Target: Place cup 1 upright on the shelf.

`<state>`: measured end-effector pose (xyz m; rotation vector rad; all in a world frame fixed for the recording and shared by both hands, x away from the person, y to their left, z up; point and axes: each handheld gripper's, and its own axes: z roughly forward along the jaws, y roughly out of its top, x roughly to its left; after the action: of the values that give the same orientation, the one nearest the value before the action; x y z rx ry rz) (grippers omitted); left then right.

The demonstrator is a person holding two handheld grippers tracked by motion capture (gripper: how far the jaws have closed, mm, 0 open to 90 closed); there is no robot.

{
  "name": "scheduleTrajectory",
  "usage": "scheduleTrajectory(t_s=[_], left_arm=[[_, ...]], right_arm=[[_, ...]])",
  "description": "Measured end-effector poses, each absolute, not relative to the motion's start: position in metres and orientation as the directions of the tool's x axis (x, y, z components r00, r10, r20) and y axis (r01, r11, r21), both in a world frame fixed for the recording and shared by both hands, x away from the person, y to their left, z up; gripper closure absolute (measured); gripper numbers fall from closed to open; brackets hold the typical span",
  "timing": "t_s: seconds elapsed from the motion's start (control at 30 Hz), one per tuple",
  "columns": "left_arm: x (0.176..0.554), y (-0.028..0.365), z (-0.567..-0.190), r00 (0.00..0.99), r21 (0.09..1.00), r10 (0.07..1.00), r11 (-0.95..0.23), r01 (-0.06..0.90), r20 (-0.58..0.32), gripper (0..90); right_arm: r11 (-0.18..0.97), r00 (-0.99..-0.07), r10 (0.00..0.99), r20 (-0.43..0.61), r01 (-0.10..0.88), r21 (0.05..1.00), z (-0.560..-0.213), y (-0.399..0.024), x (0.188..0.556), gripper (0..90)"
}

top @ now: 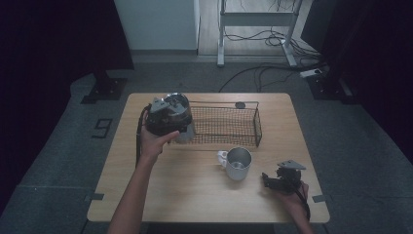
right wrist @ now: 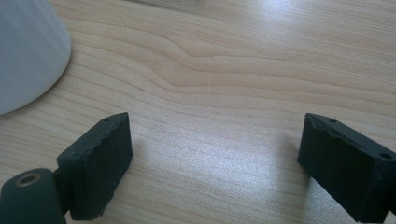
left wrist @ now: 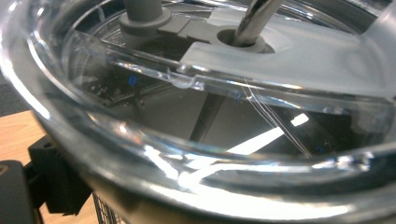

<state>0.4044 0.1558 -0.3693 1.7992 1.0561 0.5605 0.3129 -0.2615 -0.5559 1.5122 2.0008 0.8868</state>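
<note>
Work in hand: the left hand-held gripper (top: 181, 127) carries a steel tumbler (top: 181, 117) with a clear lid (left wrist: 196, 93) at the left end of the wire basket (top: 256, 124), just above the tabletop (top: 195, 195).
Left hand-held gripper: its jaws are hidden behind the tumbler – from the way the tumbler hangs under the hand, I judge them pinching its wall, wide apart.
Right hand-held gripper (right wrist: 215, 154): jaws spread with nothing between them, resting low on the tabletop near the front right corner, just right of the white mug (top: 238, 164).
Tumbler: tilted, lid toward the camera, a straw (left wrist: 257, 18) through the lid's hole; whether it touches the basket I cannot tell.
Risk 1: a smooth, round steel wall can slip or swivel in 2 flat pads – the tumbler would drop onto the basket rim or the tabletop.
Risk 2: the base may catch the basket's wire edge and drag the basket.
Risk 3: more tilt could loosen the lid or straw.
</note>
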Motion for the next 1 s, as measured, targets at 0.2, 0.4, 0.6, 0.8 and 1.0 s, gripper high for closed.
scheduleTrajectory(t_s=[0.2,0.4,0.6,0.8,1.0], left_arm=[[0.408,0.151,-0.366,0.526,0.892,0.848,-0.185,0.413,-0.068,3.8],[0.417,0.148,-0.366,0.523,0.887,0.851,-0.196,0.418,-0.058,3.8],[0.426,0.148,-0.366,0.512,0.886,0.855,-0.176,0.428,-0.077,3.8],[0.434,0.148,-0.368,0.501,0.882,0.861,-0.165,0.441,-0.089,3.8],[0.442,0.147,-0.371,0.492,0.878,0.864,-0.152,0.454,-0.105,3.8]], right_arm=[[0.181,-0.277,0.961,0.009,0.652,0.736,-0.556,-0.262,0.313,9.6],[0.181,-0.277,0.961,0.009,0.652,0.736,-0.556,-0.262,0.313,9.6],[0.182,-0.278,0.961,0.009,0.651,0.737,-0.556,-0.262,0.313,9.6],[0.182,-0.278,0.961,0.008,0.651,0.737,-0.556,-0.262,0.313,9.7],[0.183,-0.279,0.960,0.008,0.651,0.736,-0.556,-0.262,0.313,9.6]])
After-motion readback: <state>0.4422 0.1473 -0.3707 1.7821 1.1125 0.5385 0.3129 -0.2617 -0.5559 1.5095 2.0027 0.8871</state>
